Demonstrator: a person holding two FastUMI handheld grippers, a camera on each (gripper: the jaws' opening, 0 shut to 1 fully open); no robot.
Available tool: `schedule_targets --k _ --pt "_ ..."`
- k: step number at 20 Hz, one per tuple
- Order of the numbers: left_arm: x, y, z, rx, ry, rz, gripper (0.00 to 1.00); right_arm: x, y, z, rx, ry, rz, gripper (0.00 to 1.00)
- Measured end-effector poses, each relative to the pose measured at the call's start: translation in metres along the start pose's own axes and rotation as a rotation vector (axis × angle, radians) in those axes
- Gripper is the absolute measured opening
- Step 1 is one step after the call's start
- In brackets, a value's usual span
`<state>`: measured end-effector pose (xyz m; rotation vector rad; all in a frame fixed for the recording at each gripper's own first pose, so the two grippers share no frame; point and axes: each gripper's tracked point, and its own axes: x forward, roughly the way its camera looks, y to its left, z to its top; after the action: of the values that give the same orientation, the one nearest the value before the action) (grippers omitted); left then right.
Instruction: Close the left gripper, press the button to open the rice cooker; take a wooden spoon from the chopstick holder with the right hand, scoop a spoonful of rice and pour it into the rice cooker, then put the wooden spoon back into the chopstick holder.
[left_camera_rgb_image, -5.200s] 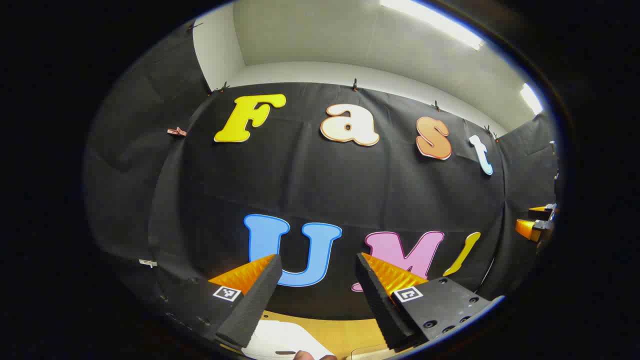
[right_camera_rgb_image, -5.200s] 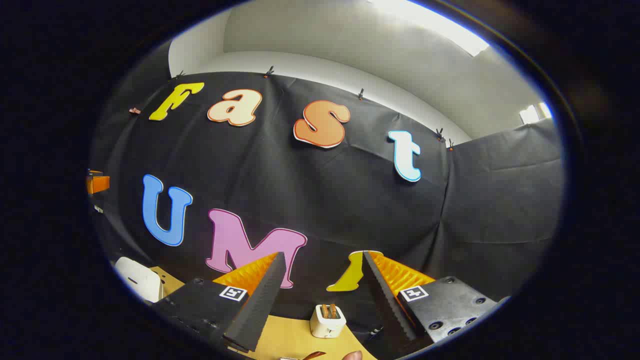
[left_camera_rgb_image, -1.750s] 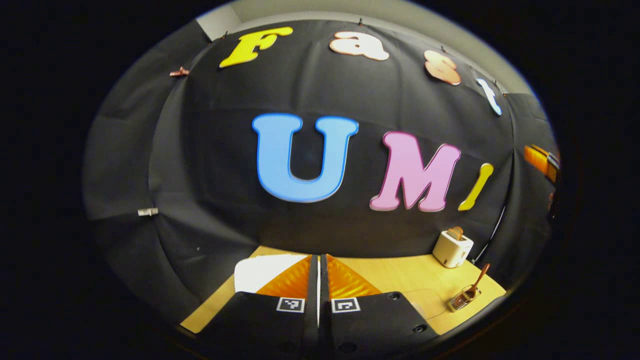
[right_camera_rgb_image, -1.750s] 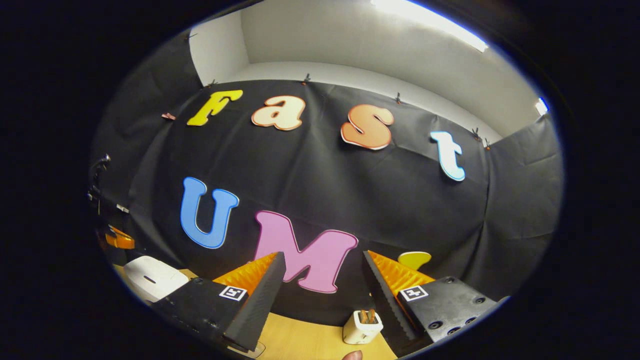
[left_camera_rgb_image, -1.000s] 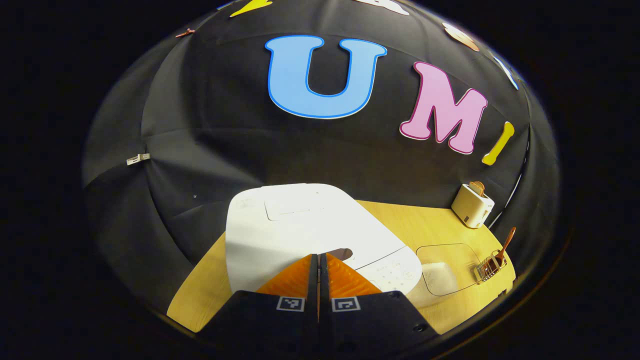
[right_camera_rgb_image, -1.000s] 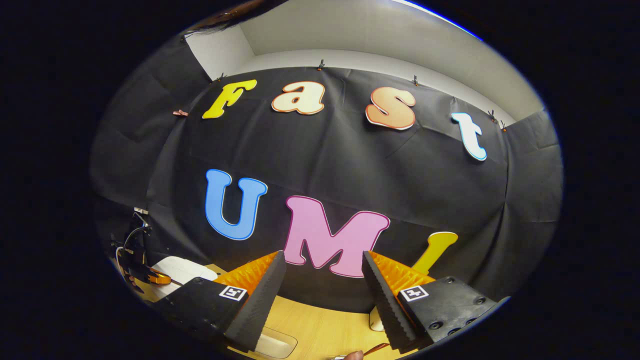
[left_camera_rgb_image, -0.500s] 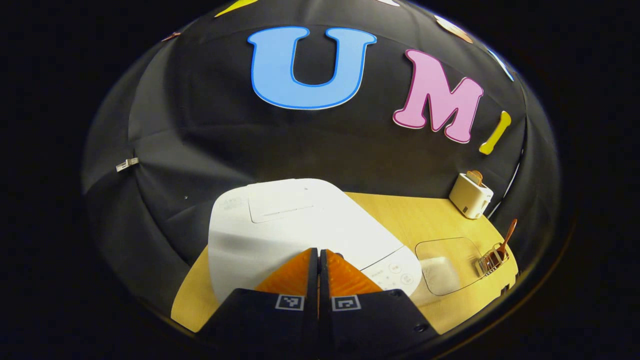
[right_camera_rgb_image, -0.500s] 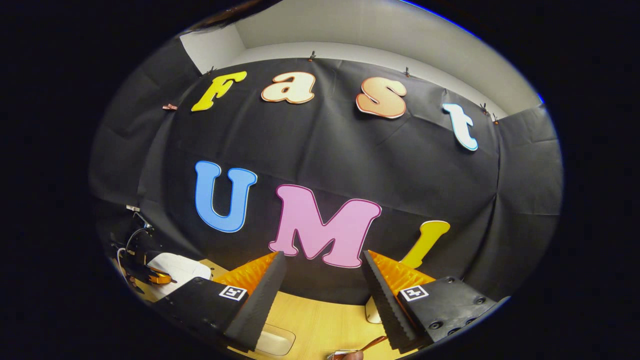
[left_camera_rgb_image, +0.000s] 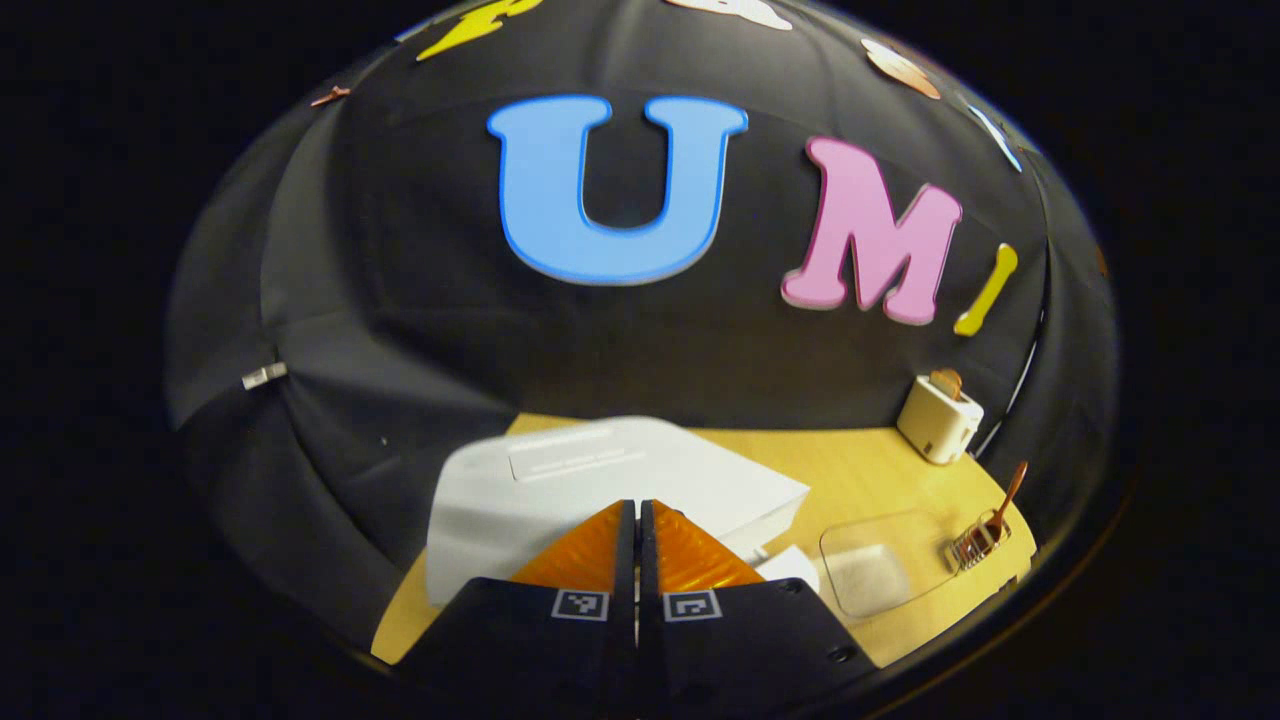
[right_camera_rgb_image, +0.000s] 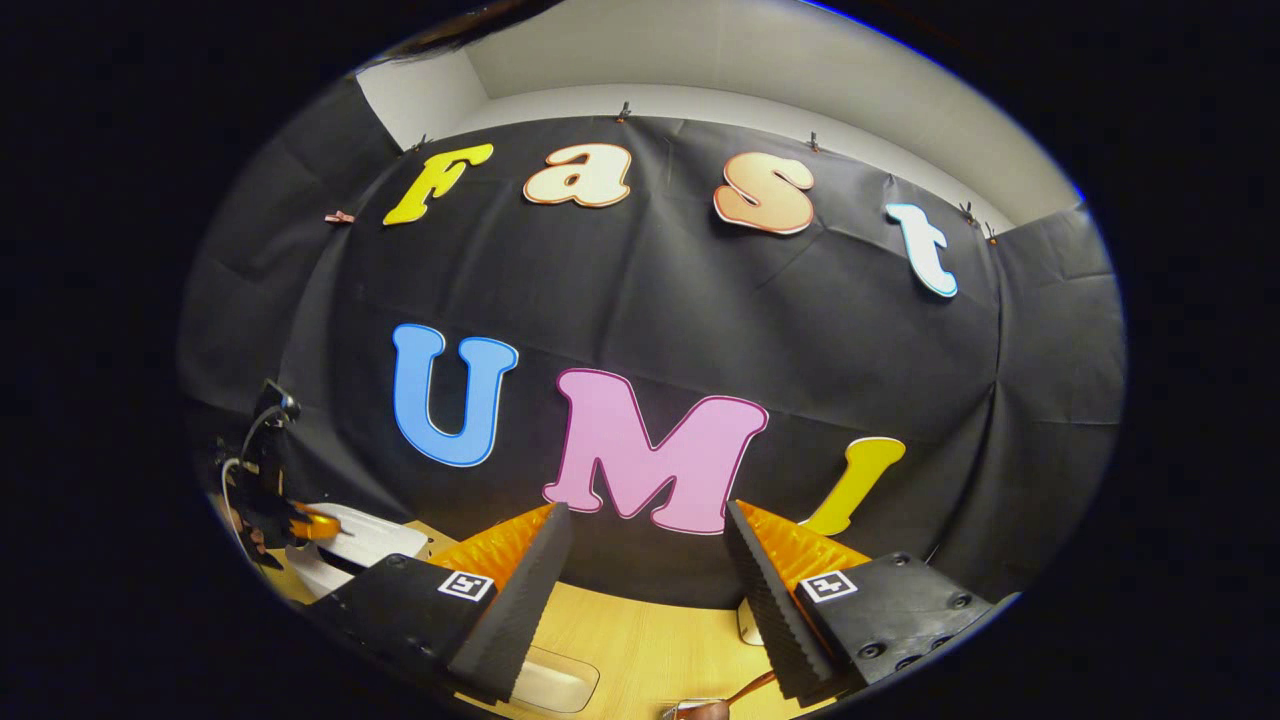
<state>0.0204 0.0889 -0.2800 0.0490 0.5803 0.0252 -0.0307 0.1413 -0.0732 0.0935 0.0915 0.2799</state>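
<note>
Left gripper (left_camera_rgb_image: 637, 520) pressed together at rice cooker (left_camera_rgb_image: 600, 490) front; lid now popped up, tilted, so opening done. Right gripper (right_camera_rgb_image: 645, 580) spread, empty; wooden spoon (left_camera_rgb_image: 1003, 498) far right in chopstick holder (left_camera_rgb_image: 972, 543).

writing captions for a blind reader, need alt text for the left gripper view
The shut left claw points at a white rice cooker whose lid has lifted. To the right on the wooden table are a clear rice dish, a chopstick holder with a wooden spoon, and a toaster.

Two hand-held grippers, left (left_camera_rgb_image: 637, 525) and right (right_camera_rgb_image: 648, 560), one white rice cooker (left_camera_rgb_image: 600, 490), one toaster (left_camera_rgb_image: 938, 418), one clear rice dish (left_camera_rgb_image: 880, 570), one chopstick holder (left_camera_rgb_image: 972, 545), one wooden spoon (left_camera_rgb_image: 1005, 500), one bench (left_camera_rgb_image: 860, 480).
</note>
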Motion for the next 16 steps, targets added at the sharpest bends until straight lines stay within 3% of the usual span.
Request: schedule_targets --k 4,11,12,14,15,16 --pt "0.006 0.019 0.072 -0.011 -0.185 0.043 0.02 -0.007 -0.013 -0.005 0.015 0.007 -0.033 0.95" --pt "-0.017 0.019 0.145 -0.06 -0.421 0.081 0.08 -0.029 -0.063 -0.039 0.11 0.063 -0.077 0.95" --pt "-0.024 0.012 0.149 -0.077 -0.441 0.071 0.14 -0.032 -0.074 -0.051 0.124 0.08 -0.083 0.95" --pt "-0.032 -0.001 0.152 -0.083 -0.458 0.062 0.37 -0.037 -0.097 -0.081 0.121 0.13 -0.098 0.95" --pt "-0.036 -0.007 0.152 -0.077 -0.46 0.059 0.61 -0.038 -0.107 -0.099 0.115 0.161 -0.1 0.95" --pt "-0.042 -0.016 0.154 -0.072 -0.461 0.051 0.73 -0.039 -0.115 -0.119 0.112 0.196 -0.099 0.95"
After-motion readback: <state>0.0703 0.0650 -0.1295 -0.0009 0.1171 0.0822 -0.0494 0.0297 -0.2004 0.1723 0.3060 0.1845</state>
